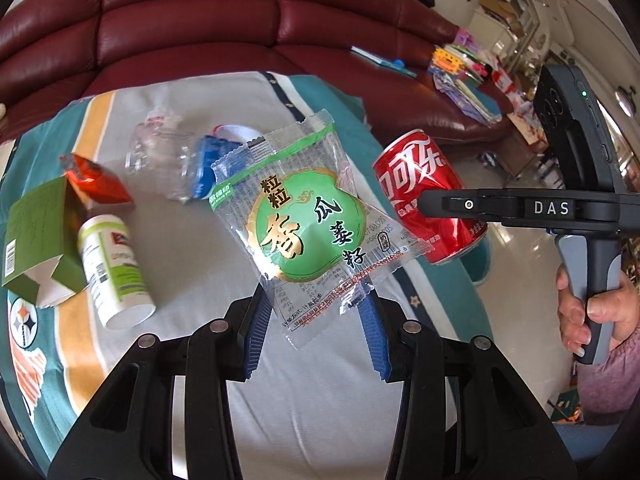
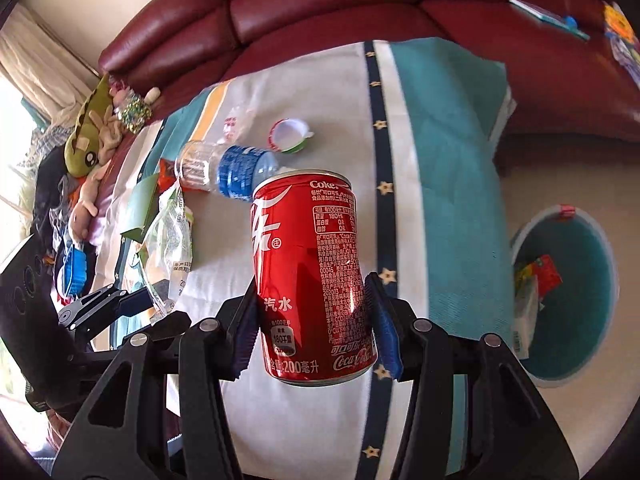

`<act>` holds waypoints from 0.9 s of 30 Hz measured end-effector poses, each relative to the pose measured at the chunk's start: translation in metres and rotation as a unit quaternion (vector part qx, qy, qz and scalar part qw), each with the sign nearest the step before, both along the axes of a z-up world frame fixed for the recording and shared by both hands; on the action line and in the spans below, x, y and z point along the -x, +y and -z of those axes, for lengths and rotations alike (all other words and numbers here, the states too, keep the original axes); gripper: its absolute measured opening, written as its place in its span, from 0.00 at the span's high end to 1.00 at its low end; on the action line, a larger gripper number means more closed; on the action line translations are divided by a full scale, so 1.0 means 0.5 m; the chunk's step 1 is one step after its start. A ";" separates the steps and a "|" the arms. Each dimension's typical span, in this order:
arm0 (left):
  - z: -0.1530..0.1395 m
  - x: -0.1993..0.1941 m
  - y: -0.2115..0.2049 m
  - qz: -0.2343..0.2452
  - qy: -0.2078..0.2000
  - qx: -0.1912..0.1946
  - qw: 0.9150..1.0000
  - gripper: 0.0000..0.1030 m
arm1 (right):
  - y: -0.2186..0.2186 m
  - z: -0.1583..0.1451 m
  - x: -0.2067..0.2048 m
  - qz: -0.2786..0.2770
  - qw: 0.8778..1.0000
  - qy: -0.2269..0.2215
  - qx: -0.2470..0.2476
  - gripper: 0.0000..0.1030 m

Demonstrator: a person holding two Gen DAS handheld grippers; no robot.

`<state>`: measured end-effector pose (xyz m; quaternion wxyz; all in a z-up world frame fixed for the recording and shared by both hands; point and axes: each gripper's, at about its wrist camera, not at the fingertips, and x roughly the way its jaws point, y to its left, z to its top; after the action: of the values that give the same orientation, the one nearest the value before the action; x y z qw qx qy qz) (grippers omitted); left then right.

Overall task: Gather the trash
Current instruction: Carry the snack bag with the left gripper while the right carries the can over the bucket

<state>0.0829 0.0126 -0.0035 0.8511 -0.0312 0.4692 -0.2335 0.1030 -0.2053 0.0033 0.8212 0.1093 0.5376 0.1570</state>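
The crushed clear bottle [image 1: 176, 160] is partly hidden behind the snack bag [image 1: 312, 216], and the trash in the round bin [image 2: 568, 364] on the floor past the blanket's [image 1: 312, 400] right edge is too small to make out, just some wrappers [image 2: 532, 288]. The left gripper [image 1: 316, 320] pinches the bottom of the green snack bag and holds it up over the blanket. The right gripper [image 2: 316, 320] squeezes the red soda can [image 2: 316, 280] around its middle and holds it above the blanket, near the bin.
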 end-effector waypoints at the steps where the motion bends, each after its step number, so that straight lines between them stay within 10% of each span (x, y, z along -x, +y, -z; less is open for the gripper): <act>1: -0.004 -0.004 -0.024 0.010 -0.001 0.000 1.000 0.57 | -0.029 -0.003 0.007 0.013 1.000 -0.002 -0.003 0.53; 12: -0.009 -0.028 -0.295 0.116 0.002 -0.017 0.993 0.57 | -0.365 0.008 0.084 0.164 0.986 -0.013 -0.021 0.53; 27: 0.068 -0.071 -0.547 0.207 0.035 -0.063 0.976 0.57 | -0.537 0.104 0.112 0.237 0.970 0.017 -0.042 0.53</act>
<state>0.1183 -0.2610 -0.0377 0.7675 0.1120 0.5092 -0.3731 0.0469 -0.4739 -0.0488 0.8205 0.2705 0.5031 -0.0215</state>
